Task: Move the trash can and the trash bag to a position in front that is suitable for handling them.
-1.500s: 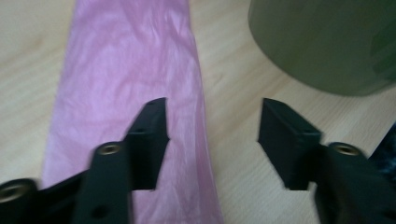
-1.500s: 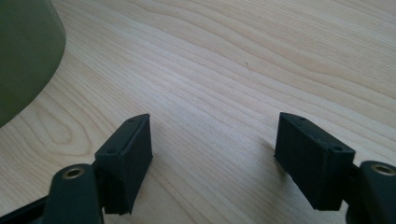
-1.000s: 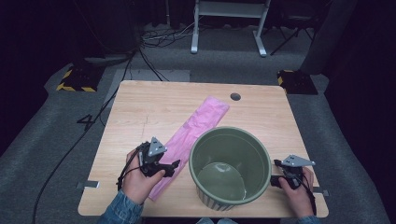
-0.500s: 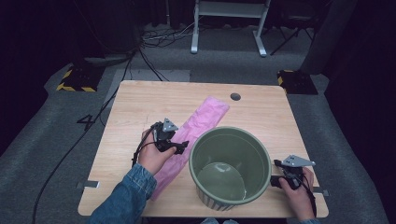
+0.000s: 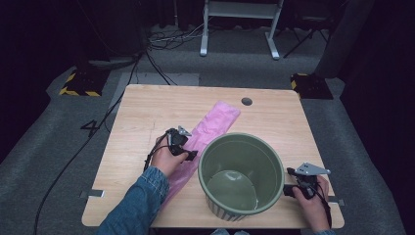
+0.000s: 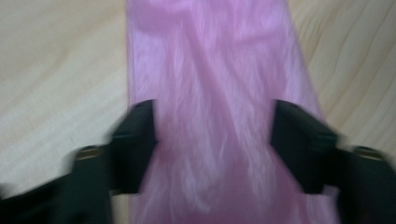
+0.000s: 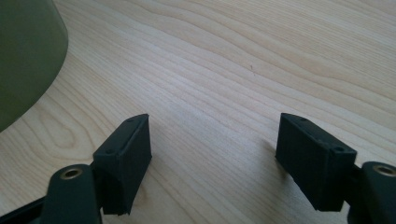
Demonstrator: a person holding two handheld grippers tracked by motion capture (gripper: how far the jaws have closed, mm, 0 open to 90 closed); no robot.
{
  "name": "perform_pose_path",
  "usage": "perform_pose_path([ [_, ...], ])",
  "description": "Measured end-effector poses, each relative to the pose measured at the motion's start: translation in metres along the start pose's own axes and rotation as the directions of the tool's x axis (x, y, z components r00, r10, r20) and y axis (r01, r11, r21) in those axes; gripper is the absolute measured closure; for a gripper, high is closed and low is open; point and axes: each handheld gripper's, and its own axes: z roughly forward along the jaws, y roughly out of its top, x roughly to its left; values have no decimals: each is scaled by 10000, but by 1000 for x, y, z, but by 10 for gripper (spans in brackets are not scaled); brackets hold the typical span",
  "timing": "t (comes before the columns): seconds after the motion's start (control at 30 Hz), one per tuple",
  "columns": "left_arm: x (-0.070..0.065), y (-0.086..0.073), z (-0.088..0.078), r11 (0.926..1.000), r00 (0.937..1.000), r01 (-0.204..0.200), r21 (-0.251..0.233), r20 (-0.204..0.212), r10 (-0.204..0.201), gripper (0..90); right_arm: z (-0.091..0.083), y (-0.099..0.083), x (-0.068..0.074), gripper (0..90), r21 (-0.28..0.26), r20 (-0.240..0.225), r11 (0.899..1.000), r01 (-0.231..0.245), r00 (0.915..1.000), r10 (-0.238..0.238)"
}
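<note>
Pink bag (image 5: 203, 139): flat on the table (image 5: 142, 117), running from the near left edge diagonally up to the far middle, its near part passing just left of the green bin (image 5: 241, 176).

Nearest, at the right near corner: right gripper (image 5: 296, 187), released, jaws spread wide over bare wood, holding nothing; bin wall just to its left in the right gripper view (image 7: 28, 60). Resting low, apart from the bin, not touching the bag.

Farther in, left of the bin: left gripper (image 5: 188, 155) over the bag's middle stretch, jaws spread and straddling nearly the full width of the plastic (image 6: 212, 121). Not yet pinched; film lying slack between the open jaws, view blurred.

Judged step: taking hold of the bag to line the bin. To do it well: lower until the jaws press into the film, bunch some plastic between them rather than spanning the whole strip, then close firmly. Better still, shift toward one end, where the mouth should be, though which end opens cannot be told. Lift slowly, since thin film slips and clings to wood. Keep the right gripper ready to steady the bin or catch the opposite edge.

Farthest: round hole (image 5: 246, 101) in the tabletop. On the floor left of the table, a marking that reads as "4" (image 5: 92, 126). No brand or label legible on bag or bin.
</note>
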Motion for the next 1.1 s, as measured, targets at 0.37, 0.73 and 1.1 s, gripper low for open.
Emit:
perform_pose_path([
  [0.37,-10,-26,-27,9967,9990,427,691,61,-432,672,0,0,0,265,3,-5,10000,-2,10000,2],
  [0.73,-19,-26,-42,9985,9989,457,-312,-101,-460,253,0,0,0,265,9,-28,10000,-5,10000,5],
  [1.1,-29,-3,1,9958,9991,-418,819,-44,423,153,0,0,-1,265,18,-83,10000,39,10000,-38],
])
